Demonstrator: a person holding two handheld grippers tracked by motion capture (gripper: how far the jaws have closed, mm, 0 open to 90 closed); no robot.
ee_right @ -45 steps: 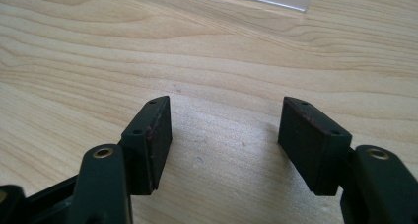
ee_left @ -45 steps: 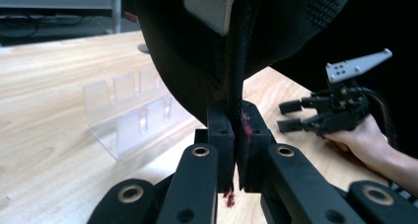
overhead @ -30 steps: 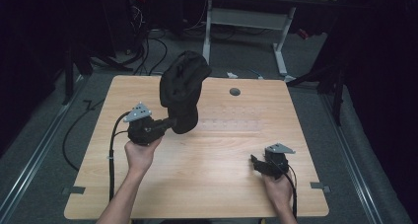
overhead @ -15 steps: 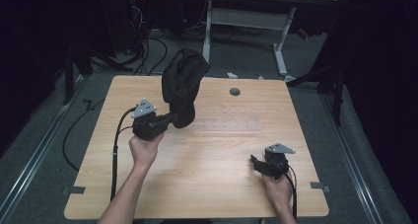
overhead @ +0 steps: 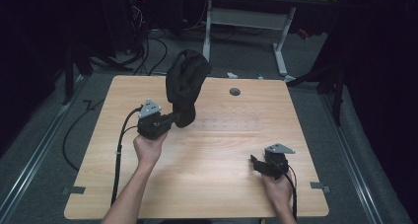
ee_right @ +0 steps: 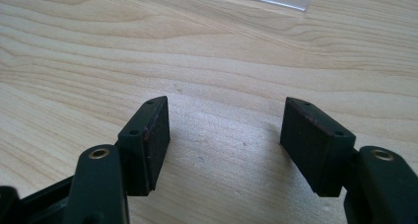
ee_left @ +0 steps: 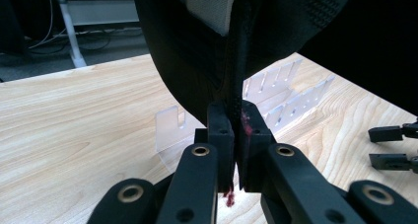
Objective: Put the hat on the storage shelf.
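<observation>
lifted: left gripper (overhead: 172, 118) raises pinched black cap (overhead: 186, 83) toward frame centre | right gripper (overhead: 260, 164) spread, idle lower right | likely carrying

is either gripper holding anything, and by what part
The left gripper pinches the black cap by a seam at its lower edge. The right gripper is open and holds nothing.

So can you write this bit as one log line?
left gripper: shut on black cap, lifted | right gripper: open, empty, low over table

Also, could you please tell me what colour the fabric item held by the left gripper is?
Black fabric item, clearest in the high view.
</observation>
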